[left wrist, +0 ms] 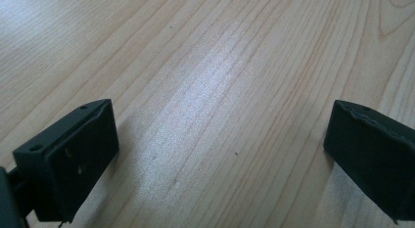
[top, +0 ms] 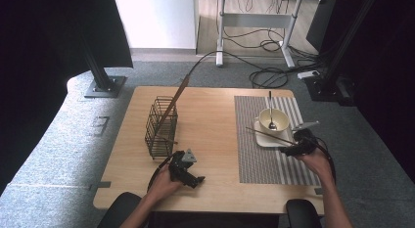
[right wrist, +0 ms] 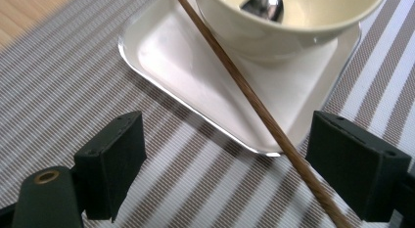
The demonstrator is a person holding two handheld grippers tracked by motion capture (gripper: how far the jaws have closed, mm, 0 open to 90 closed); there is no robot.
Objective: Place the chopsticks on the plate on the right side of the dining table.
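Right gripper [right wrist: 230, 159]: your jaws stand wide apart; the pads press on nothing; you hover just off the near edge of the tray.
Chopstick [right wrist: 254, 103]: a brown wooden stick; it runs between your right jaws, nearer the right-hand pad than the left in the right gripper view, with a sliver of gap on that side; whether it brushes that pad you cannot tell; it leans across the tray's rim and up against the side of the bowl.
Chopstick, high view [top: 268, 135]: it lies slantwise over the tray's near left part, its near end at your right gripper [top: 296, 146].
Bowl [right wrist: 274, 37]: cream; it sits on the tray; a metal spoon [right wrist: 264, 4] rests inside it.
Tray [right wrist: 181, 66]: white, small, square-cornered; it lies on the striped placemat [right wrist: 58, 91].
Left gripper [left wrist: 220, 159]: your jaws stand wide open; only bare wooden table [left wrist: 205, 66] lies between them; nothing held.
Left gripper, high view [top: 188, 170]: it rests low at the table's near edge, just in front of the wire basket [top: 160, 126].
Second chopstick [top: 172, 104]: it stands tilted in the wire basket.
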